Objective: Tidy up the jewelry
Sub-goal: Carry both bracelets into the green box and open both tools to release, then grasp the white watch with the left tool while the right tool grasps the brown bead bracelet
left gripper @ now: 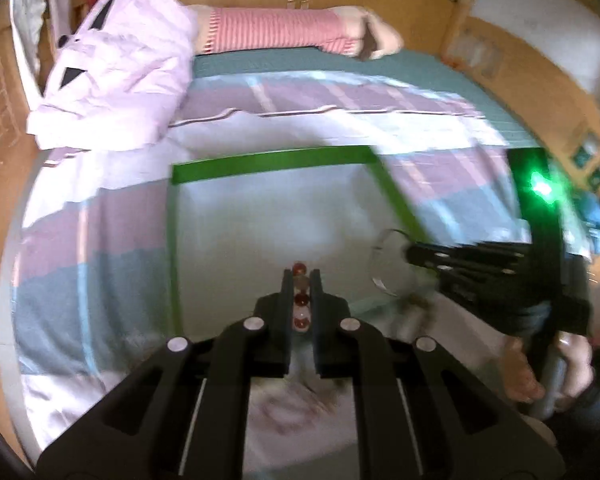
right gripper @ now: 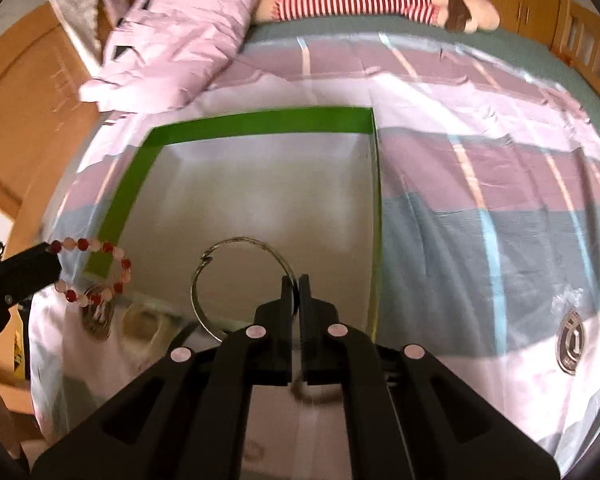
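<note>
In the left wrist view, the left gripper (left gripper: 301, 276) is pinching a beaded bracelet (left gripper: 301, 300) between nearly closed fingers, the red and pale pink beads lining up in the narrow gap, so it is being carried edge-on above the green-rimmed tray (left gripper: 268, 162) lying on the striped bedspread (left gripper: 100, 216); probably it is being held over the tray for setting down. At the right, the right gripper (left gripper: 410, 256) is holding a thin bangle (left gripper: 384, 260), blurred here. In the right wrist view, the right gripper (right gripper: 299, 280) is closing tight on the silver bangle's (right gripper: 240, 242) rim, the hoop standing open over the tray's pale floor (right gripper: 260, 184). The bracelet (right gripper: 96, 272) is hanging as a loose loop from the left gripper (right gripper: 50, 250) just beside the tray's near left corner.
</note>
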`<state>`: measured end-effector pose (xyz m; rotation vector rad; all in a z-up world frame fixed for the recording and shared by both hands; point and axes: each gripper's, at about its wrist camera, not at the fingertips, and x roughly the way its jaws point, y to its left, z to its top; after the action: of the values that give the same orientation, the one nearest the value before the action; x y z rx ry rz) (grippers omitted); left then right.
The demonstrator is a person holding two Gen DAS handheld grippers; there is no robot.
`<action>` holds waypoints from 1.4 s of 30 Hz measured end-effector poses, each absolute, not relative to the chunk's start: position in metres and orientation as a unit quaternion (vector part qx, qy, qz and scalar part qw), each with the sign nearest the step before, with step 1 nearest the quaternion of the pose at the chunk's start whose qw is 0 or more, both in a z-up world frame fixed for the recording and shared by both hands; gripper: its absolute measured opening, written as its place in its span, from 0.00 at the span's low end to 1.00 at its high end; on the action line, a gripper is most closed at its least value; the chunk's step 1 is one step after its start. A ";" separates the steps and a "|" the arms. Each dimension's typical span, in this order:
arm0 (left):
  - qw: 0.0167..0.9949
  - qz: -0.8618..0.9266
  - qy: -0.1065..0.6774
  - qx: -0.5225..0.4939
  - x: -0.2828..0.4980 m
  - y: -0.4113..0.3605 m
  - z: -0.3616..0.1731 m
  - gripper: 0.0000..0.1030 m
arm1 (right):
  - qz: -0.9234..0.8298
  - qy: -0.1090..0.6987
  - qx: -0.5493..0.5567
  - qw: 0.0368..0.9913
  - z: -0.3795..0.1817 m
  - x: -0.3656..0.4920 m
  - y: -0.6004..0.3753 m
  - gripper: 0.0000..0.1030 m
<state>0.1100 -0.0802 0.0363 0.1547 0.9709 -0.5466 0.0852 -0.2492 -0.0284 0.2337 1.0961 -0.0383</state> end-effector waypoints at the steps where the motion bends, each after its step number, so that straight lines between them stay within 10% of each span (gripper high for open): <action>1: 0.842 -0.258 0.470 0.064 0.121 -0.081 0.028 0.07 | -0.022 0.526 0.114 0.843 -0.035 0.091 -0.251 0.03; 14: 0.819 -0.150 0.541 0.113 0.162 -0.070 -0.053 0.08 | -0.076 0.548 0.021 0.833 -0.069 0.111 -0.230 0.09; 18: 0.823 -0.145 0.535 0.122 0.161 -0.067 -0.052 0.41 | -0.071 0.546 0.010 0.835 -0.069 0.110 -0.225 0.15; 25: 0.831 -0.163 0.522 0.101 0.151 -0.071 -0.033 0.91 | -0.020 0.513 0.032 0.858 -0.053 0.100 -0.219 0.84; 42: 0.828 -0.168 0.533 0.055 0.067 -0.036 -0.023 0.98 | 0.017 0.551 0.196 0.811 -0.063 0.033 -0.279 0.95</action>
<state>0.0674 -0.0355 -0.0226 0.1161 1.1314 -0.3573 0.0329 -0.2791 -0.0629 0.4191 1.1763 0.0364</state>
